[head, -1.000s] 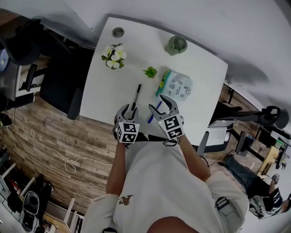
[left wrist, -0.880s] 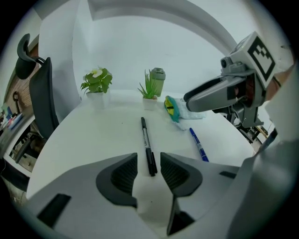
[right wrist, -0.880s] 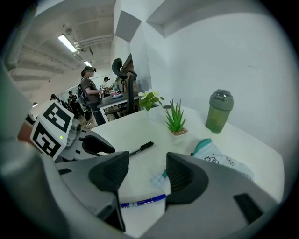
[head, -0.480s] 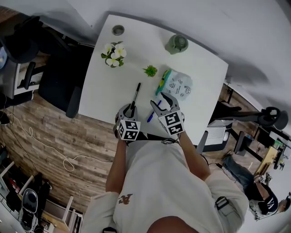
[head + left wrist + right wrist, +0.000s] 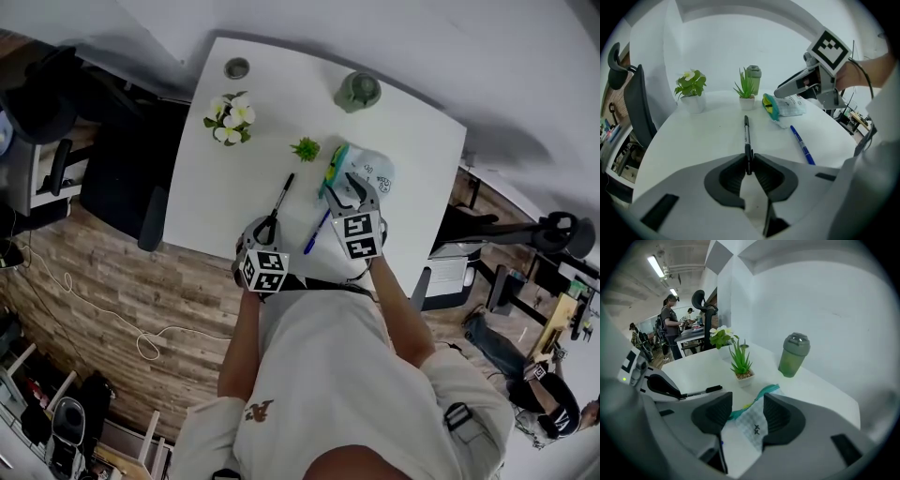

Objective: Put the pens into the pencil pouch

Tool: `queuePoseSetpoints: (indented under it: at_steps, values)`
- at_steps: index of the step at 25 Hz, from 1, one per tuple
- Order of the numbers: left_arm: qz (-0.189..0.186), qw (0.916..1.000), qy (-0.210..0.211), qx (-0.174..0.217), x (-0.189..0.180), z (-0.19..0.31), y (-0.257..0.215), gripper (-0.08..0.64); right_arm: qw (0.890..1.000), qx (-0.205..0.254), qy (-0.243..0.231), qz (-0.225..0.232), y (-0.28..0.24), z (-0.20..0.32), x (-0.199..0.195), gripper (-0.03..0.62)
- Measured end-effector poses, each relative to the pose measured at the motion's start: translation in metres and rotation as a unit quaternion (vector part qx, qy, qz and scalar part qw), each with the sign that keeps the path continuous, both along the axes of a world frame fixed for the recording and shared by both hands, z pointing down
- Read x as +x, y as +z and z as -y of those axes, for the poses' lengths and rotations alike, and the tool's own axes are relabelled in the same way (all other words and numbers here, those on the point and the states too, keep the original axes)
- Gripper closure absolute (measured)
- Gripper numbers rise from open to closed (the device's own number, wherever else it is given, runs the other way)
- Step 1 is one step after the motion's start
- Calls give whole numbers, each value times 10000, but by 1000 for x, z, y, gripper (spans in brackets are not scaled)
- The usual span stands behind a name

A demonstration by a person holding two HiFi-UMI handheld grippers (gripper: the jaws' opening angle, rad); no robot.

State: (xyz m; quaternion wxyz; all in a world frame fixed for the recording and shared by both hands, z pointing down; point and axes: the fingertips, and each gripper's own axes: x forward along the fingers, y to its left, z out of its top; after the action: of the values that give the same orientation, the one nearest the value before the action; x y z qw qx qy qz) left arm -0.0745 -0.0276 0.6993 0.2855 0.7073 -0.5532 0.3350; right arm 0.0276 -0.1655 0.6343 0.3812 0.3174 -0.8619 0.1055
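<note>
A black pen (image 5: 746, 133) lies on the white table (image 5: 253, 131), and my left gripper (image 5: 749, 165) is shut on its near end. In the head view that gripper (image 5: 267, 227) sits at the table's near edge. A blue pen (image 5: 317, 231) lies free just to its right. The pencil pouch (image 5: 375, 167), pale with a teal zip edge, lies beyond it. My right gripper (image 5: 747, 416) hovers over the pouch (image 5: 754, 426) with its jaws apart and closing. The pouch's near end shows between them, and the pads are not pressing on it.
A small spiky plant (image 5: 307, 148) stands just left of the pouch. A white-flowered plant (image 5: 228, 119) and a small round dish (image 5: 236, 67) are at the far left, a green bottle (image 5: 358, 91) at the far edge. An office chair (image 5: 635, 105) stands to the left.
The left jaws have closed onto the black pen's near end. The right gripper has moved away from the blue pen, forward over the pouch, and its jaws have narrowed a little.
</note>
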Motion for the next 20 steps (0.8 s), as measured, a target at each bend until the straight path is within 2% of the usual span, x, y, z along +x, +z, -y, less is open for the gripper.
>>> queuePoseSetpoints:
  at_steps: [7,8,10,12,15,20]
  values:
    - [136,9992,331,170,-4,11,-17,508,9960,-231,217,-834,25,19,-1,398]
    - [146,9989,390,192,-3,12,-19,508,9946,-258,250,-974,30,20,0,416]
    - [147,9983,508,233,-1,15,-22,508,9919,-309,352,-1182,37,22,5,494]
    - [146,9973,660,275,1,17,-26,508,9913,-343,460,-1182,35,22,10,570]
    - [143,9943,1004,344,7,22,-34,508,9930,-294,491,-1038,23,17,14,577]
    - [47,9843,1715,425,23,29,-44,509,9954,-203,509,-788,4,0,24,578]
